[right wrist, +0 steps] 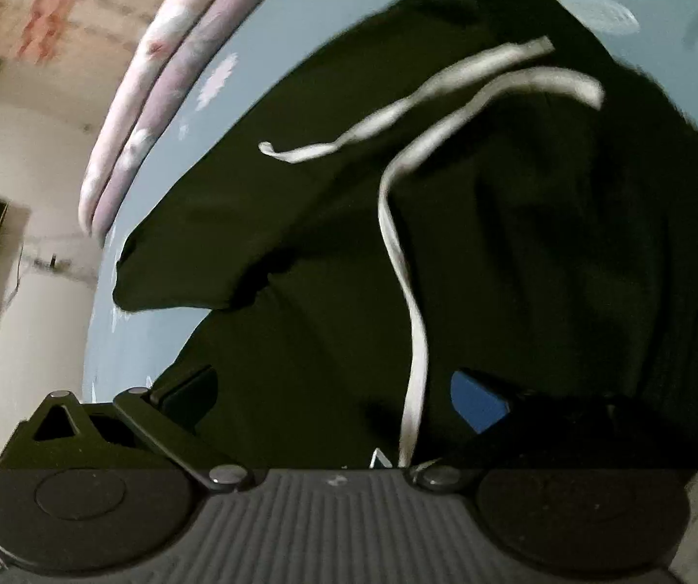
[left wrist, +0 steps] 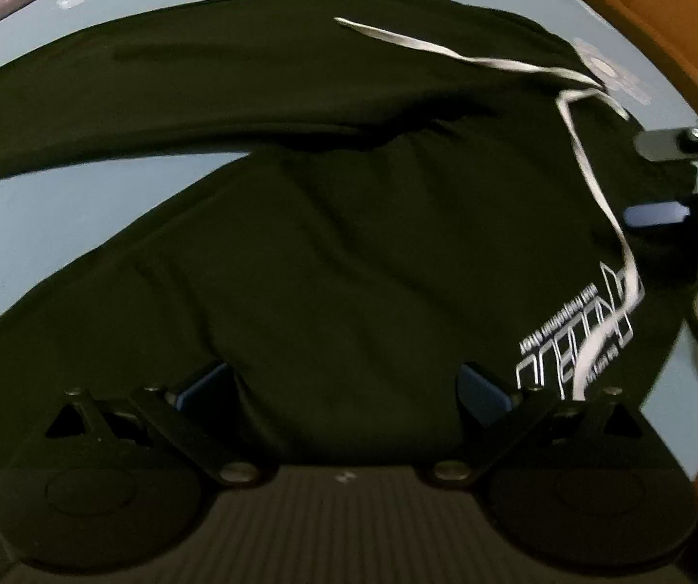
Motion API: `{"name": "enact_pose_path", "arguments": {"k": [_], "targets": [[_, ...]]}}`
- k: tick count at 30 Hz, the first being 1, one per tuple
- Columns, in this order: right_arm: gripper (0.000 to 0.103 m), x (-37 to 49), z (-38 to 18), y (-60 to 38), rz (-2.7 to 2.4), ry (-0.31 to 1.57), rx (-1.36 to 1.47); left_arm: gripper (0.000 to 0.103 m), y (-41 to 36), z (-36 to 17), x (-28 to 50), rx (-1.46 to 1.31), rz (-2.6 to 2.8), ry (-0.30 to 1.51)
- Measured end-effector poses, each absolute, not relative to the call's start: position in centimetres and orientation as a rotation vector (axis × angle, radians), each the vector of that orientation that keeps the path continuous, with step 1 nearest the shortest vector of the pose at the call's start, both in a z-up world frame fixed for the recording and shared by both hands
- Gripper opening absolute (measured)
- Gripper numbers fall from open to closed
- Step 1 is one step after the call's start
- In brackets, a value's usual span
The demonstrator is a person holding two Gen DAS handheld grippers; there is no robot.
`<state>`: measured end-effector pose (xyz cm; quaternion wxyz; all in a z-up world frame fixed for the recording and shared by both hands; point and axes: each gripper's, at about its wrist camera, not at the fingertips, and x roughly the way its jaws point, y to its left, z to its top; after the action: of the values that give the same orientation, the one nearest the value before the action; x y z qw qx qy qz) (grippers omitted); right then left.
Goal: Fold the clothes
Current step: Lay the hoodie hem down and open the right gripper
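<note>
Left wrist view: the left tool sits low over a black garment spread on a pale blue bed sheet with white flower prints. Its two blue-padded fingers stand wide apart, and dark cloth bulges up between them and covers their tips, so whether they pinch anything cannot be told. A long black part of the garment stretches across the upper half of the frame, with a strip of sheet showing between it and the main body of cloth. A white drawstring runs from the upper middle toward the right and then down, ending near a white printed logo at the lower right of the cloth. At the right edge, the right tool reaches in over the garment's edge, its two fingers spread with a clear gap between them. An orange-brown wooden edge curves along the upper right. Right wrist view: the right tool hovers just above the same black garment, its fingers wide, with cloth and the lower end of the drawstring lying between them but not clamped. Two white cord ends lie loose on the dark cloth higher up. The blue sheet shows on the left, bordered by a rolled pinkish floral blanket, with a pale wall beyond.
</note>
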<state>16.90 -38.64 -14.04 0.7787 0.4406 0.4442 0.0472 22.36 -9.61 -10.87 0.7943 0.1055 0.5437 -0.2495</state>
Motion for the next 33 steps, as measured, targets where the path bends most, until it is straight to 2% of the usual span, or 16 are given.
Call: {"name": "enact_pose_path", "arguments": {"k": [12,21,30,33], "targets": [[0.103,15.7,-14.6,-32.5,-0.044,0.873,1.077,0.099,-2.3,-9.8,22.8,0.247,-0.586,1.086],[0.103,20.2,-12.4,-23.8,0.037,0.935,0.932,0.099,5.7,-8.6,24.1,0.183,-0.490,1.036],[0.103,23.4,-7.7,-19.4,0.084,0.932,0.764,0.099,7.6,-8.9,24.6,0.129,-0.543,1.020],[0.103,23.0,-7.4,-19.5,0.095,0.932,0.797,0.099,7.6,-8.9,24.6,0.116,-0.574,1.015]]}}
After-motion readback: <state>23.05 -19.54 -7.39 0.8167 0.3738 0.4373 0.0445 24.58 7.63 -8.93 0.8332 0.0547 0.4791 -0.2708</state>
